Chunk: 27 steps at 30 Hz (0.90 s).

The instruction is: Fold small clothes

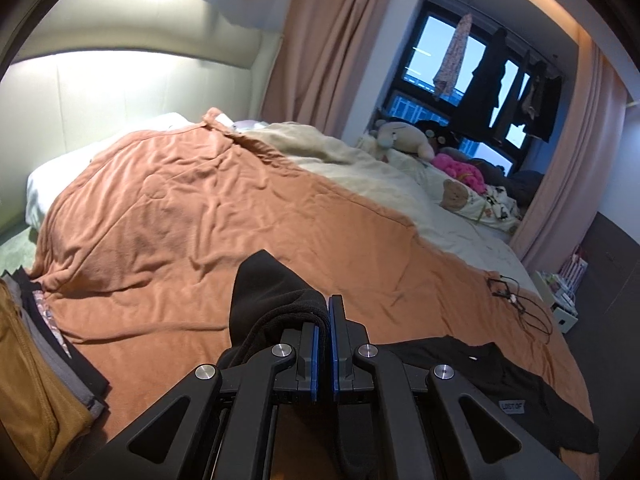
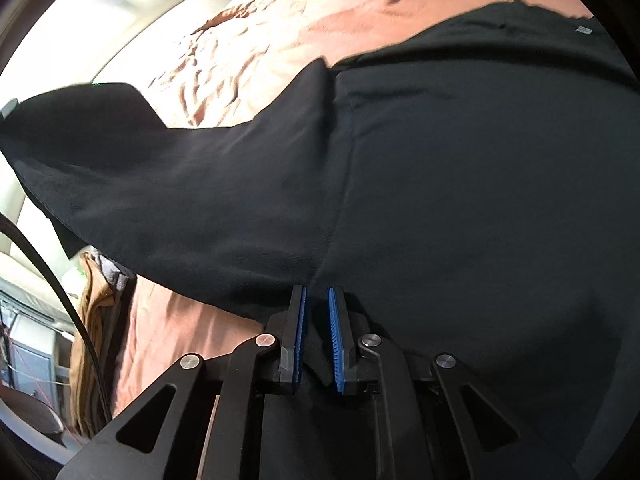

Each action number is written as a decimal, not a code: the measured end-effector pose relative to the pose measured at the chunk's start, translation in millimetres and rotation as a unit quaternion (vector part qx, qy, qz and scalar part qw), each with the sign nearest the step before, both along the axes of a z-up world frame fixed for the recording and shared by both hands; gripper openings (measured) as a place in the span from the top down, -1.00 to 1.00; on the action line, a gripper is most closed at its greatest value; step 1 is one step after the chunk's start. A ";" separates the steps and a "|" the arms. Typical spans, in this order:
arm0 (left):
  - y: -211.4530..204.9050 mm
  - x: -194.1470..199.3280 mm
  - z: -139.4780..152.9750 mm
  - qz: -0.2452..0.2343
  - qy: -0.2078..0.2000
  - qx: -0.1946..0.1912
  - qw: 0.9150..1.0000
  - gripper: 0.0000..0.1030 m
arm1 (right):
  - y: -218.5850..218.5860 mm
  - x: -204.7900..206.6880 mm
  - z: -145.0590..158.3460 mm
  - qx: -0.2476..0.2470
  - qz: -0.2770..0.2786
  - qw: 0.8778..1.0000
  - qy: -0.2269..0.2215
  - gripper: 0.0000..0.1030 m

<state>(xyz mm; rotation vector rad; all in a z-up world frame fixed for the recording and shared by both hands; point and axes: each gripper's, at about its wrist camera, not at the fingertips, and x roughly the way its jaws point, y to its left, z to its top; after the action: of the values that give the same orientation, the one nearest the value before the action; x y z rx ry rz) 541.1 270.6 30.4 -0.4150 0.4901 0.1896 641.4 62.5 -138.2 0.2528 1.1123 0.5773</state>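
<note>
Two grippers work a black T-shirt (image 2: pixel 460 168) on a bed's orange blanket (image 1: pixel 168 208).

The left gripper (image 1: pixel 324 316) is clamped on a raised fold of the shirt; the right gripper (image 2: pixel 317 300), jaws narrowly parted, has the shirt's edge between its blue pads (image 2: pixel 335 344). Folded clothes (image 1: pixel 36 364) lie stacked nearby.

1. The T-shirt (image 2: pixel 460 160) is plain black with a small grey label.
2. The blanket (image 1: pixel 180 208) on the bed is rust orange; the far bedding (image 1: pixel 360 160) is cream.
3. Each hand-held gripper (image 1: pixel 323 320) is black with blue pads.
4. The curtains (image 1: pixel 332 40) are dusty pink.
5. The folded stack (image 1: pixel 36 360) at near left is mustard, grey and black.
</note>
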 end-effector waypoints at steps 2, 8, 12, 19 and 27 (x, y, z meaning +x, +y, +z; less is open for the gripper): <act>-11.7 3.5 5.7 -0.011 -0.004 0.001 1.000 0.92 | -13.3 0.6 7.2 0.010 -0.009 1.000 0.001 0.83; -64.6 17.8 25.5 -0.060 -0.016 0.018 0.998 0.92 | -68.7 -5.9 31.4 0.005 -0.048 0.998 -0.029 0.38; -99.1 30.4 32.3 -0.084 -0.017 0.027 0.996 0.92 | -110.3 -15.1 44.9 -0.001 -0.075 0.995 -0.063 -0.17; -157.9 55.5 29.9 -0.125 -0.009 0.034 0.992 0.92 | -170.9 -21.3 44.5 -0.015 -0.113 0.991 -0.073 -0.17; -222.0 79.4 2.7 -0.168 0.026 0.041 0.985 0.91 | -244.7 -46.7 43.8 -0.002 -0.144 0.987 -0.070 -0.17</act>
<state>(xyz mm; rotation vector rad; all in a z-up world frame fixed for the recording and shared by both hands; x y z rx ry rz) 620.5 48.7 33.0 -0.2414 0.5931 -0.1051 594.7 -182.2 -94.4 0.3566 0.9209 0.3300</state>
